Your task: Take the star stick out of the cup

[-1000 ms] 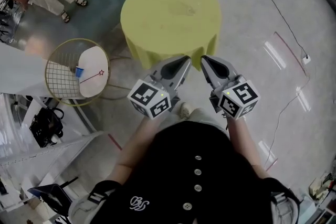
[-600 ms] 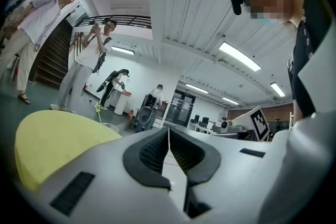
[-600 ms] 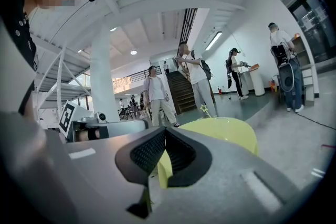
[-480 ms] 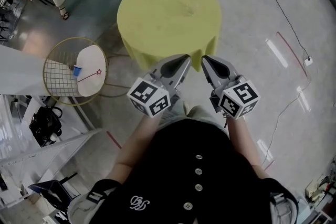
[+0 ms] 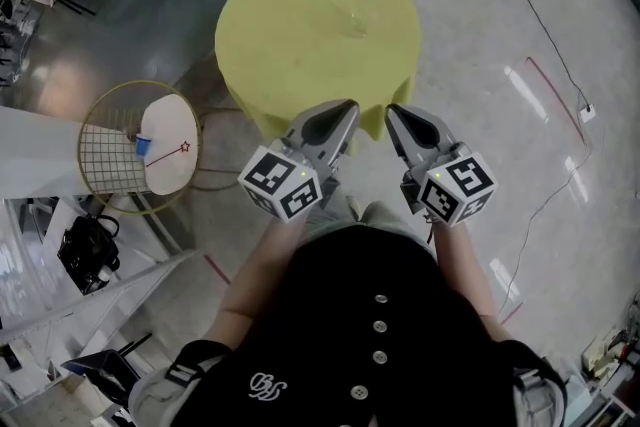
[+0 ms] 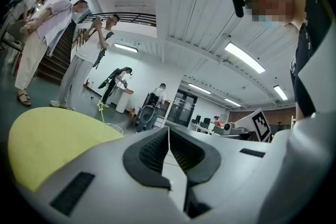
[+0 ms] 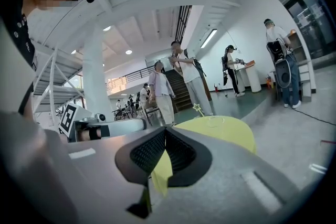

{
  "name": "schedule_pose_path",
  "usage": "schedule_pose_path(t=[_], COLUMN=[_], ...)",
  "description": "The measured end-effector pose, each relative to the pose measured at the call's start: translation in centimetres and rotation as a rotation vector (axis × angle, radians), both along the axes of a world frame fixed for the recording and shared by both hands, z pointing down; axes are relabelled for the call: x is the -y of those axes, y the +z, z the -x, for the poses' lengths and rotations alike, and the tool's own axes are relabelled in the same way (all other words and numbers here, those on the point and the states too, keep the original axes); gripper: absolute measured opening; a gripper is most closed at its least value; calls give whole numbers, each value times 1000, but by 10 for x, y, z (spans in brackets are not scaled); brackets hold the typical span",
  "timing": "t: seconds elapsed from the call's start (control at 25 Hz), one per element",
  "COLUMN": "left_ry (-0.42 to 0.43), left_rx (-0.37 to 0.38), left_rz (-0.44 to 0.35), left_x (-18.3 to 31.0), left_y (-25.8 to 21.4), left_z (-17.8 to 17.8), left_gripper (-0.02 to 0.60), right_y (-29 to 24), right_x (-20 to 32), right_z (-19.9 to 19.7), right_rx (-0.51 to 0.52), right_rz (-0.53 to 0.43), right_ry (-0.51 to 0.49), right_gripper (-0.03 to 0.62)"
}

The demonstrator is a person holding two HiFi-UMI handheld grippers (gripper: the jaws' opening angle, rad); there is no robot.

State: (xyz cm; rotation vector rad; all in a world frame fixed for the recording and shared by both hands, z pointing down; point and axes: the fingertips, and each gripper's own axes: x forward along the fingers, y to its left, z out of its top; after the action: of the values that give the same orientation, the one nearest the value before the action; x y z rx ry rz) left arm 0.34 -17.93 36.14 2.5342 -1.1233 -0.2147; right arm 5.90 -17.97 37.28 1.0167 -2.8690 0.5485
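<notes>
A clear cup (image 7: 214, 122) stands on a round table with a yellow cloth (image 5: 300, 45). A yellow-green star stick (image 7: 198, 108) stands up out of it. In the left gripper view the star stick (image 6: 100, 107) and the cup (image 6: 113, 128) show beyond the cloth's far edge. In the head view the cup (image 5: 355, 15) is only a faint outline. My left gripper (image 5: 346, 107) and right gripper (image 5: 393, 112) hang side by side at the table's near edge, well short of the cup. Both are shut on nothing, pads together (image 6: 168, 130) (image 7: 166, 129).
A gold wire side table (image 5: 108, 155) stands left of the yellow table, with a white disc (image 5: 165, 165), a small blue cup (image 5: 143, 146) and a red star stick (image 5: 170, 153) on it. People stand beyond the table. A cable (image 5: 560, 65) runs along the floor at right.
The yellow table has come slightly nearer and shifted left in the head view, as has the wire side table. Both grippers stay shut and side by side.
</notes>
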Motion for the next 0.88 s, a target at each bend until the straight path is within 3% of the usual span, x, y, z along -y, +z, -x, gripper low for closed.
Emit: schedule_pose_path(t=[0.88], left_ry=[39], left_rx=[-3], left_rz=[53], left_x=[151], left_y=[9], left_z=[47], left_gripper=[17], right_y=[2], right_x=[159], right_z=[57], right_rx=[-91], right_rz=[-7], right_ry=[46], right_gripper=[5])
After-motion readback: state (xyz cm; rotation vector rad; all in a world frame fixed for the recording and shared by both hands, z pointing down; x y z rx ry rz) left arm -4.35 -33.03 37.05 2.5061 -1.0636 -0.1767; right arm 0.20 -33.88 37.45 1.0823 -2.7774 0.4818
